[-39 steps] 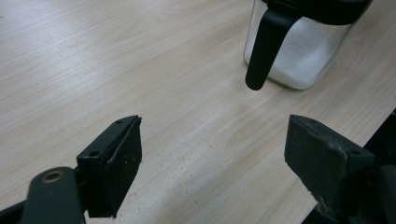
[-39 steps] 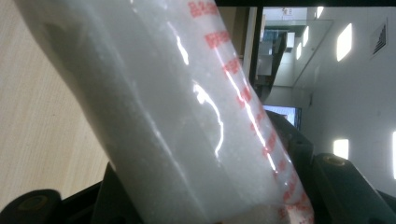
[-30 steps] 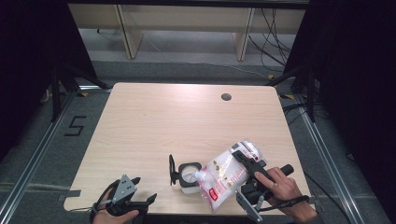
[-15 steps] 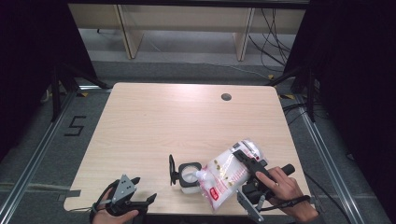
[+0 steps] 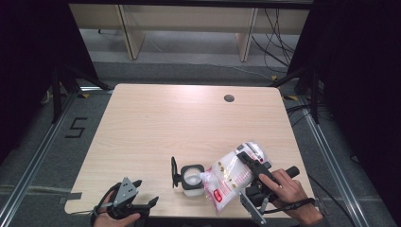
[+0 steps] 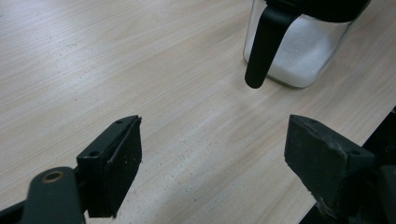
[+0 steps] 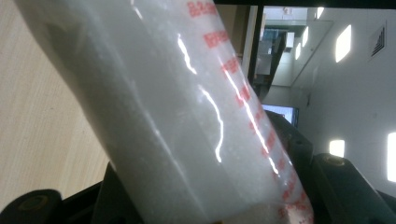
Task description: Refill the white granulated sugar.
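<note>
The left gripper [image 5: 142, 204] sits low at the near edge, held in the left hand [image 5: 111, 215], its jaws spread wide with nothing between them. The right hand [image 5: 286, 189] holds the right gripper [image 5: 243, 158] angled up and leftward, its jaws clamped on something about halfway closed.

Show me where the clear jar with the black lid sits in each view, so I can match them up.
High view: the jar stands near the table's front edge, lid flipped open, with the bag's tip over its mouth.
Left gripper view: the jar is at the top right, beyond the open fingers.
Right gripper view: the bag crosses the frame and I can't make out the jar.
Shared landmark: the pale wood tabletop.
</note>
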The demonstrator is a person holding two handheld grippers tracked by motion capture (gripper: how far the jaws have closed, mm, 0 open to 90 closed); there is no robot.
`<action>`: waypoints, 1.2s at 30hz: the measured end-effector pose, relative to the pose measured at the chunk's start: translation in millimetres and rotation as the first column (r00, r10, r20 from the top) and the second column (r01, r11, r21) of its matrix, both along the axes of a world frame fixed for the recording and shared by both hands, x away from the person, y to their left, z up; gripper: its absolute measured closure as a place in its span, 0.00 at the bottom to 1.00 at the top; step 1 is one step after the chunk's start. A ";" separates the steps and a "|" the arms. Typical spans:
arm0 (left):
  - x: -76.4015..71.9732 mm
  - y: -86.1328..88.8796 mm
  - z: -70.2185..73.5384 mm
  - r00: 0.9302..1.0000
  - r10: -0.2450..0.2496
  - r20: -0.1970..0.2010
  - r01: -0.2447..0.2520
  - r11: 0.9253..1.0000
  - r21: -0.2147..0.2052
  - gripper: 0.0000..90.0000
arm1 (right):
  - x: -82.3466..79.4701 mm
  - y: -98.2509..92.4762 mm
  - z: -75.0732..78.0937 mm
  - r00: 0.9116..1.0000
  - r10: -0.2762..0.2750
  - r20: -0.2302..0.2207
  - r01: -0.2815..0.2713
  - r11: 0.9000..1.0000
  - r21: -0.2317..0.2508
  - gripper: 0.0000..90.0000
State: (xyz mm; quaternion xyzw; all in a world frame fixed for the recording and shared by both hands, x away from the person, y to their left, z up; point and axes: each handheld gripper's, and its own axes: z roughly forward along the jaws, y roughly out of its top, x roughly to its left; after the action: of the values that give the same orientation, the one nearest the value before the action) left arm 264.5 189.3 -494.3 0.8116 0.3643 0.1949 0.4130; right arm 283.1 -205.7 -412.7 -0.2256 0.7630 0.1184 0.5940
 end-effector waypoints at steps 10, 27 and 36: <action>-0.8 -1.0 -1.0 1.000 0.008 0.006 -0.008 1.000 -0.016 0.21 | -0.7 1.1 -1.4 1.000 -0.007 -0.020 0.007 1.000 0.009 0.56; -1.8 -1.4 -1.0 1.000 0.013 -0.002 -0.013 1.000 -0.023 0.21 | -2.8 4.2 1.3 1.000 -0.003 0.007 0.003 1.000 -0.030 0.56; -0.9 -1.3 -0.4 1.000 0.018 0.002 -0.018 1.000 -0.026 0.21 | -1.3 5.7 3.3 0.999 0.035 0.021 -0.034 0.999 -0.039 0.56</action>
State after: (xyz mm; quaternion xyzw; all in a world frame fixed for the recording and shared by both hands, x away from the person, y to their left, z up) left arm 263.6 188.0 -494.7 0.8028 0.3737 0.1948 0.4218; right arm 281.8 -200.1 -409.5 -0.2515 0.7546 0.1115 0.5957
